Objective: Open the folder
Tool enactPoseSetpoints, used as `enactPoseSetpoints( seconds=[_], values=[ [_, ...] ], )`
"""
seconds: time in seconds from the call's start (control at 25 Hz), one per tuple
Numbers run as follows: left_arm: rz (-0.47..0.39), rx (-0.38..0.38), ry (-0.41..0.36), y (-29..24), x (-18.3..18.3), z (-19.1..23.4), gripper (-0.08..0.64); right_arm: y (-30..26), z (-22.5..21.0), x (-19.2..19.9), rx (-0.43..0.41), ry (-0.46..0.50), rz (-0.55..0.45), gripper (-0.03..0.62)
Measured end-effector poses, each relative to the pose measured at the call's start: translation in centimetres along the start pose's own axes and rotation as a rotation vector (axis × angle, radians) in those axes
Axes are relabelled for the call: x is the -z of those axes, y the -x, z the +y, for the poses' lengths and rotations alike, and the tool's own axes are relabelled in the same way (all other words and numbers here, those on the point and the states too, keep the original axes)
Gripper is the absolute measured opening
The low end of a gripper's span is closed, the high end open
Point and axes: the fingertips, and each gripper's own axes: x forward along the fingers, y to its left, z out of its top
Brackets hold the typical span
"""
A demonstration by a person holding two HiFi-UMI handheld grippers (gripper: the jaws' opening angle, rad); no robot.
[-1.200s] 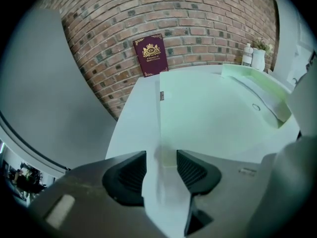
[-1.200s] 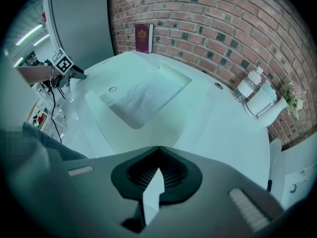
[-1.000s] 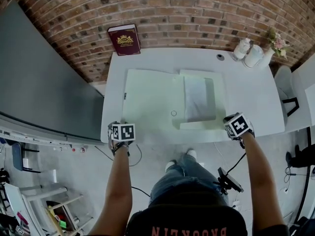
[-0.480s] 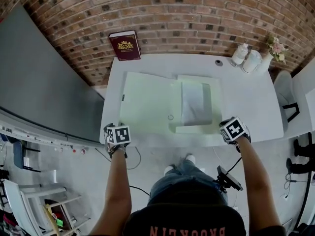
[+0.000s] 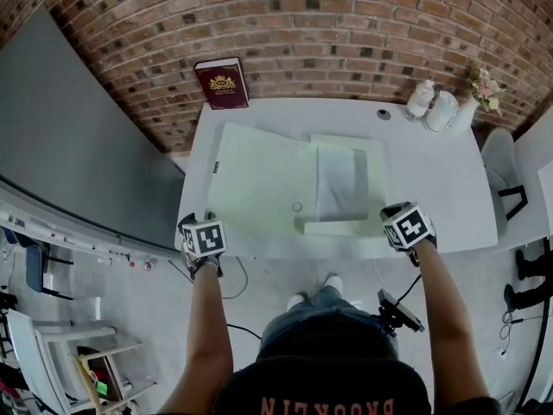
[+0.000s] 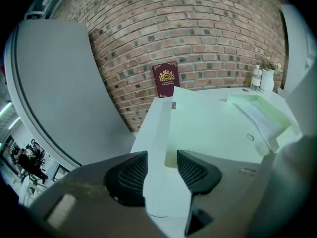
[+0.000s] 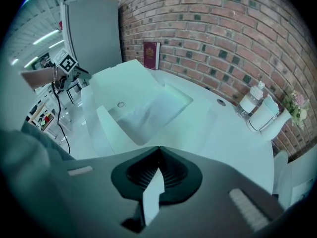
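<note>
1. The folder (image 5: 259,184) lies open on the white table (image 5: 432,180), at the centre of my head view.
2. Its right half holds paper sheets (image 5: 339,182); the left cover is bare.
3. My left gripper (image 6: 161,168) has its jaws apart and holds nothing.
4. My right gripper (image 7: 158,150) has its jaws pressed together, empty.

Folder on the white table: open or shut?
Open. The folder lies spread: cover swung to the left, papers exposed in the right half.
</note>
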Motion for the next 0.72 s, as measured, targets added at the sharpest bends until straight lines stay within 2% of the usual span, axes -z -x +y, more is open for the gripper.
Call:
enactPoseSetpoints(
  seconds=[0.24, 0.48, 0.72],
  values=[
    [-0.077, 0.0, 0.032, 2.2, -2.2, -0.6, 0.193, 1.7, -0.8, -2.0, 0.037, -0.026, -0.116, 0.002],
    [-0.181, 0.031, 0.035, 4.5, -5.5, -1.8, 0.193, 5.0, -2.1, -5.8, 0.095, -0.08, -0.369, 0.002],
    [-0.292, 0.028, 0.027, 7.3, -9.7, -2.9, 0.172, 8.1, -2.8, -8.4, 0.123, -0.08, -0.513, 0.002]
  ],
)
